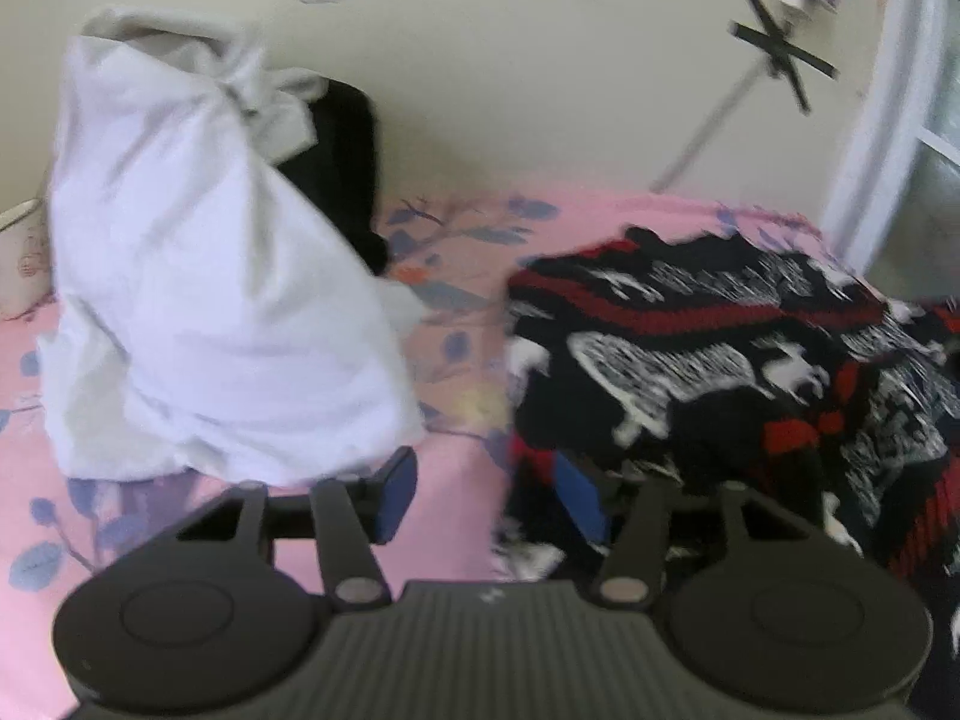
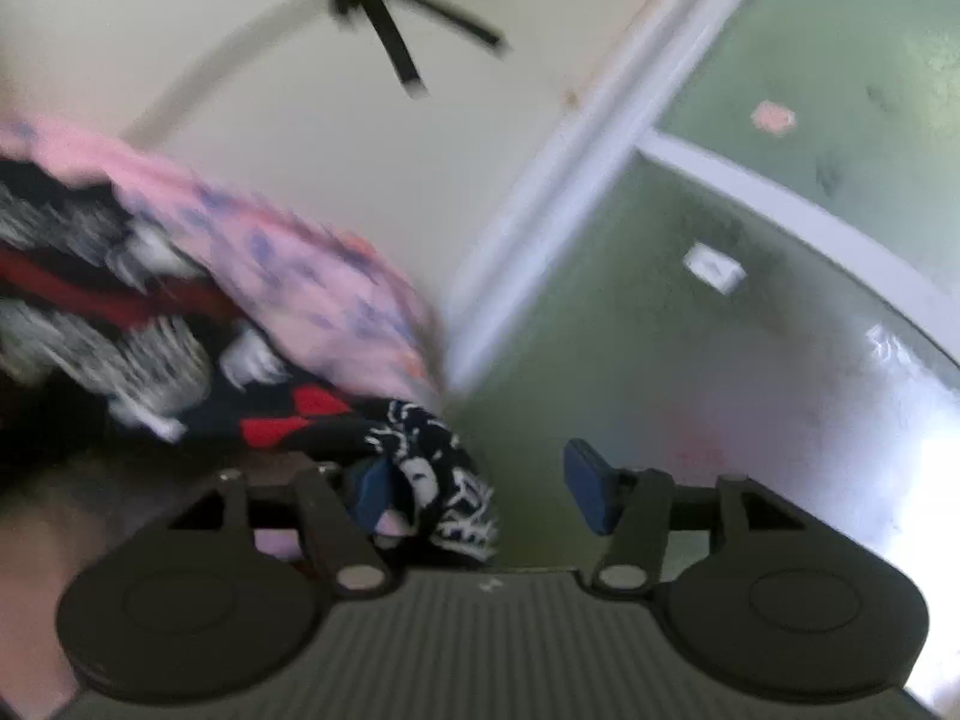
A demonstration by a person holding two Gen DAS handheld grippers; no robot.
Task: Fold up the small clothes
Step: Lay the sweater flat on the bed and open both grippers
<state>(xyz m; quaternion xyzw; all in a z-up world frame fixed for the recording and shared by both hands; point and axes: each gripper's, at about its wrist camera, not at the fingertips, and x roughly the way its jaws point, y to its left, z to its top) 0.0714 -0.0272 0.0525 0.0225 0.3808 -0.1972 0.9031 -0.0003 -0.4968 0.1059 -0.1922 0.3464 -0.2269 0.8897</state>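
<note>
The task's thing is a knitted garment (image 1: 720,348), black with red bands and white woven figures that look like animals and snowflakes, its surface thick and rumpled, lying in a loose heap on the right part of a pink bedsheet (image 1: 462,462) printed with bluish leaves and twigs. In the left wrist view the left gripper (image 1: 486,498) stands about half open: its left blue pad hangs over bare sheet, while its right blue pad sits against the near edge of the knit, partly hidden by a fold; the pads are well apart and do not pinch the cloth. In the right wrist view the right gripper (image 2: 480,492) is likewise about half open; a dangling corner of the same knit (image 2: 438,468), fringed and patterned in black and white, hangs beside its left pad, and the right pad stands free over the floor, so nothing is clamped. The picture is blurred there. Left of the knit, a soft white cloth bundle (image 1: 204,276), knotted at its top, stands upright on the sheet, with a black bag (image 1: 342,168) behind it against the pale wall (image 1: 540,60). A glossy greenish floor (image 2: 720,330) lies beyond the bed's edge.
</note>
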